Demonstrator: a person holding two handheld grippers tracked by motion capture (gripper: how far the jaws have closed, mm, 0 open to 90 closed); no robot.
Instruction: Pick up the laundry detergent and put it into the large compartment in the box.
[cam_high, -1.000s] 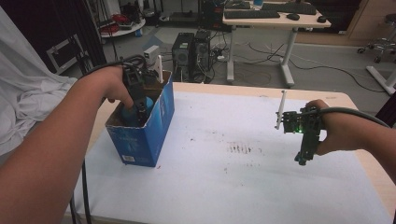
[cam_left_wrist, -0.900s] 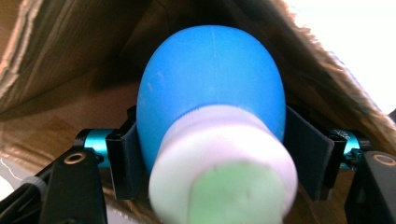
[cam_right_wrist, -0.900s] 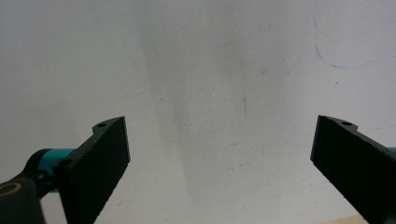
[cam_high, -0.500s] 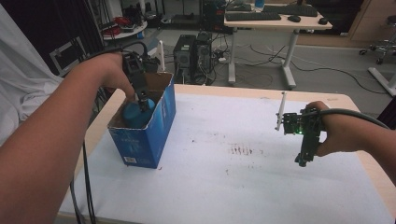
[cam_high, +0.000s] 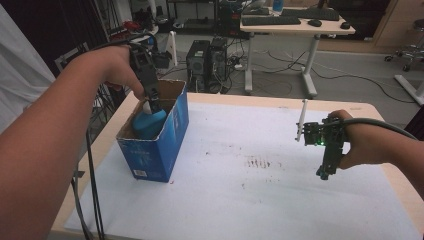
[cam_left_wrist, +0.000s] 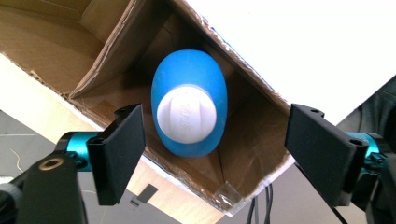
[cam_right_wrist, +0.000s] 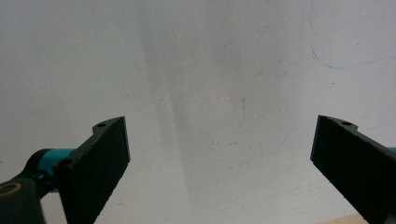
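Lifted and just opened, the left gripper (cam_left_wrist: 212, 154) is clear of the blue bottle (cam_left_wrist: 189, 109), left in the box (cam_high: 170, 150); withdrawal is best kept vertical, the right gripper (cam_right_wrist: 219, 163) wide and empty.

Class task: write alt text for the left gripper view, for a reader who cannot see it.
A blue bottle with a white cap stands inside an open cardboard box, seen from straight above. The left tool is above it, its two black jaws apart and touching nothing. White table covering lies beyond the box.
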